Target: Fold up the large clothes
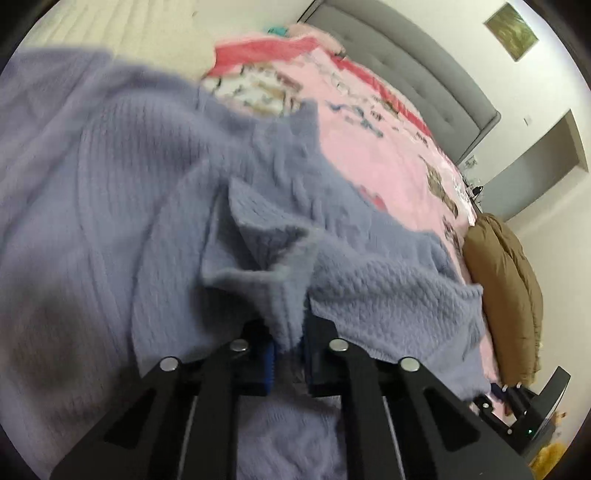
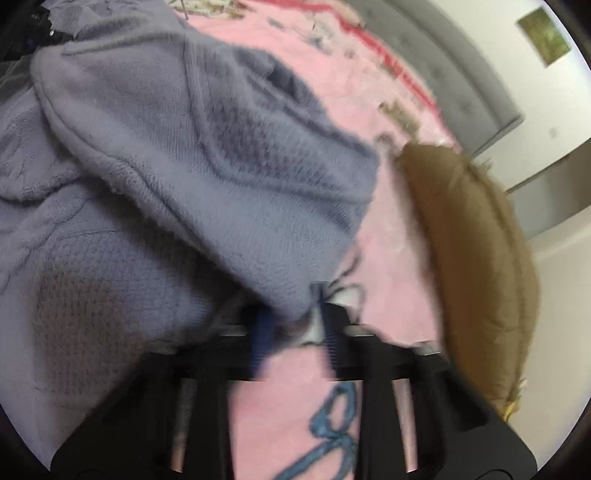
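A large lavender knit sweater (image 1: pixel 122 184) lies crumpled on a pink printed blanket (image 1: pixel 388 147) on a bed. My left gripper (image 1: pixel 288 350) is shut on a fold of the sweater's edge, with fabric pinched between the blue pads. In the right wrist view the same sweater (image 2: pixel 221 166) bulges up in a thick fold. My right gripper (image 2: pixel 295 325) is shut on the lower tip of that fold, just above the blanket (image 2: pixel 388 240). The right gripper also shows at the lower right of the left wrist view (image 1: pixel 517 410).
A brown puffy jacket (image 1: pixel 506 288) lies at the right edge of the bed, also in the right wrist view (image 2: pixel 476 258). A grey upholstered headboard (image 1: pixel 424 70) stands behind. A cream quilt (image 1: pixel 129 26) lies at the far left. White walls with a framed picture (image 1: pixel 511 29).
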